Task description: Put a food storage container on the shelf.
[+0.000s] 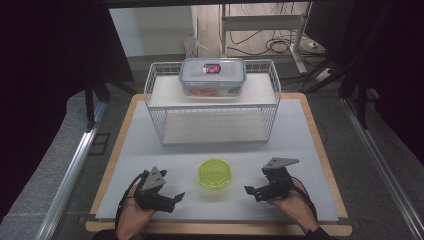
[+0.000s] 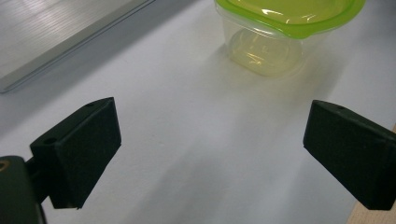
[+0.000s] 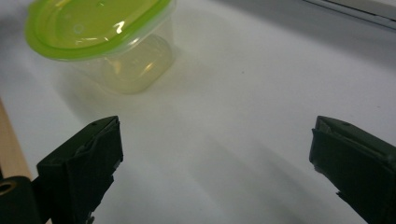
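A small clear tub with a lime-green lid (image 1: 215, 173) stands on the white mat near the front, midway between my two grippers. My left gripper (image 1: 172, 200) lies to its left, pointing toward it, jaws wide open and empty. In the left gripper view the tub (image 2: 280, 28) sits ahead, beyond the open gripper (image 2: 212, 154). My right gripper (image 1: 252, 193) rests to the tub's right, also open with nothing between its jaws. The right gripper view shows the tub (image 3: 107, 37) at upper left, clear of the open gripper (image 3: 215, 163).
A white wire rack (image 1: 212, 107) with two shelves stands at the back of the mat (image 1: 150, 150). On its top shelf sits a clear box with a blue-rimmed lid (image 1: 212, 75). Wooden table edges frame the mat; metal rails run along both sides.
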### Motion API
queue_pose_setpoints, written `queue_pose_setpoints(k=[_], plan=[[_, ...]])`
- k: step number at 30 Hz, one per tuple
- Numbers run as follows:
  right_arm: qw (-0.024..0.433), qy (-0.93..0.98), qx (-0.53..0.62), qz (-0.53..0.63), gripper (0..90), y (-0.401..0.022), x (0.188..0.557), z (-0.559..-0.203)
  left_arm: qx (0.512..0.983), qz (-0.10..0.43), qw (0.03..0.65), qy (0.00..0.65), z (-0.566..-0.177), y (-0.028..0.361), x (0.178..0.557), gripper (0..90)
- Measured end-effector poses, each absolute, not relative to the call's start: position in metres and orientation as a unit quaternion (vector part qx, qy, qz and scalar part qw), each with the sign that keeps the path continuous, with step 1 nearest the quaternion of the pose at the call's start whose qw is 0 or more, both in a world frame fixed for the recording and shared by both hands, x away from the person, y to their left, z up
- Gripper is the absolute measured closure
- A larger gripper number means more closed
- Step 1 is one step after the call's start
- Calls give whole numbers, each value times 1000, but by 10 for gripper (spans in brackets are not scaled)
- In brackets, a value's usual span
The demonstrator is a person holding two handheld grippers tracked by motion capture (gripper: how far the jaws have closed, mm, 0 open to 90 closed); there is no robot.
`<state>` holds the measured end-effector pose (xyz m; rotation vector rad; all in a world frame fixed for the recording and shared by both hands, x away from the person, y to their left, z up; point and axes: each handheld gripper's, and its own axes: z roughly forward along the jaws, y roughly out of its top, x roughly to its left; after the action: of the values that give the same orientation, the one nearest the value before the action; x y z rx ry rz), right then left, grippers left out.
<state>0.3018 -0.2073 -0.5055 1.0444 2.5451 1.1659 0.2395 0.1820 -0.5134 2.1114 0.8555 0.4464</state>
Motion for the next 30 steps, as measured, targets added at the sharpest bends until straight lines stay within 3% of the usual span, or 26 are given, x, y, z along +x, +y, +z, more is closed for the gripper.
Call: queue_pose_setpoints(k=[8,22,30], plan=[[56,854,345,386,56,-199,298,-498,839,168,397,331,-516,180,237,50],[48,810,392,434,297,-195,301,-485,847,160,402,310,-518,174,229,58],[-4,784,427,451,411,-181,308,-488,845,158,406,309,-518,174,229,59]])
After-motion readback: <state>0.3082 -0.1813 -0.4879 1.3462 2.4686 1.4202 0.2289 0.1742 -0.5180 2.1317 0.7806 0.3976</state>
